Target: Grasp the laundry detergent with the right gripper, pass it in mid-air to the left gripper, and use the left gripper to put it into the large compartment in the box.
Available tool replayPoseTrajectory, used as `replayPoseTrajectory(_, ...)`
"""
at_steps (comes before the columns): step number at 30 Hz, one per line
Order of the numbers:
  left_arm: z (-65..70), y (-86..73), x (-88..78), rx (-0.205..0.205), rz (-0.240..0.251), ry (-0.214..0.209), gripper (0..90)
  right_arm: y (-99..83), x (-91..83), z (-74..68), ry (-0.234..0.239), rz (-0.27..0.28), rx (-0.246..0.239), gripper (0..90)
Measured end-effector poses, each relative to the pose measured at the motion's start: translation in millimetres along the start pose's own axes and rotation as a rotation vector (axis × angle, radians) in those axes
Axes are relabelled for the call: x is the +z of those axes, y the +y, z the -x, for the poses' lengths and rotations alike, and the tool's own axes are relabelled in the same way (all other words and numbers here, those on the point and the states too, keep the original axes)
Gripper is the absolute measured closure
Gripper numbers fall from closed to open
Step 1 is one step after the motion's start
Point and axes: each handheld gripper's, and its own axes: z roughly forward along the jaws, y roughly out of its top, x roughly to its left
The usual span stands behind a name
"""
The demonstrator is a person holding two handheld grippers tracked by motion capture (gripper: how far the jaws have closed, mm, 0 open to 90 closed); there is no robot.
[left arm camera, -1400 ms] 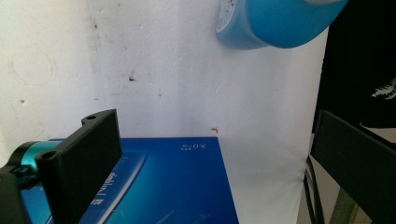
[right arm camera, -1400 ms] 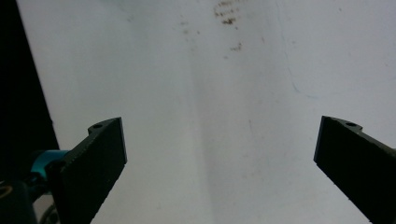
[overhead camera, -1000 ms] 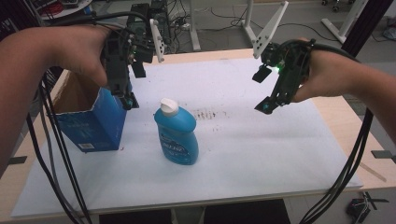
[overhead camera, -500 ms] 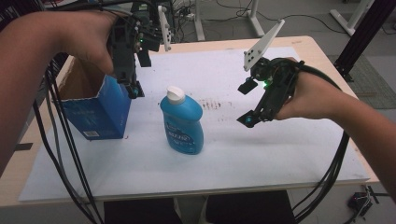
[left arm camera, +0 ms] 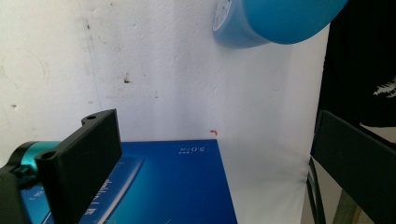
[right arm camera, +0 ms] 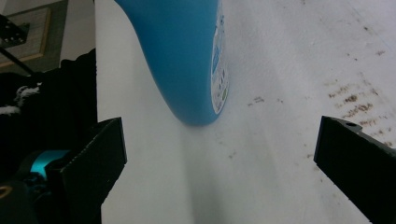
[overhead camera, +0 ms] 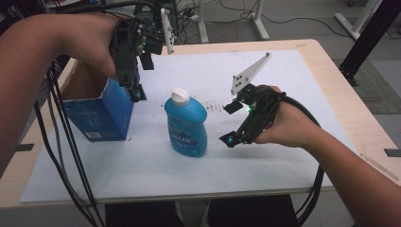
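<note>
My right gripper (overhead camera: 231, 124) hangs just to the right of the upright translucent blue plastic detergent bottle with the white cap (overhead camera: 186, 124), jaws spread wide and empty. The bottle stands on the white paper-covered table (overhead camera: 265, 175), near the open blue cardboard box (overhead camera: 99, 113) on its left, where my left gripper (left arm camera: 210, 154) hovers, also open. It looks full (so heavy, smooth and likely slippery); I'd clamp its flat body mid-height, across the narrow sides.

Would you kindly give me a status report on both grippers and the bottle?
Left gripper open, at blue cardboard box. Right gripper open, beside upright blue plastic bottle with white cap, not touching. Nothing between them.
</note>
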Motion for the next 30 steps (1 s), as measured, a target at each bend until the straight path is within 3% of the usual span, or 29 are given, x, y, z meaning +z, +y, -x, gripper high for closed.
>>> replayPoseTrajectory(13, 3.1, -1.8, -2.1, 0.000, 0.009, 0.008, 1.8, 6.7, 39.2, -9.0, 0.015, 0.091, -0.006, 1.7)
replayPoseTrajectory(22, 4.4, -2.6, -1.6, -0.002, 0.012, 0.011, 1.8, 9.6, 50.9, -11.2, 0.012, 0.174, 0.016, 1.7)
replayPoseTrajectory(30, 5.2, -2.0, 0.0, 0.000, 0.007, 0.012, 1.8, 12.9, 62.3, -13.5, -0.007, 0.213, 0.019, 1.7)
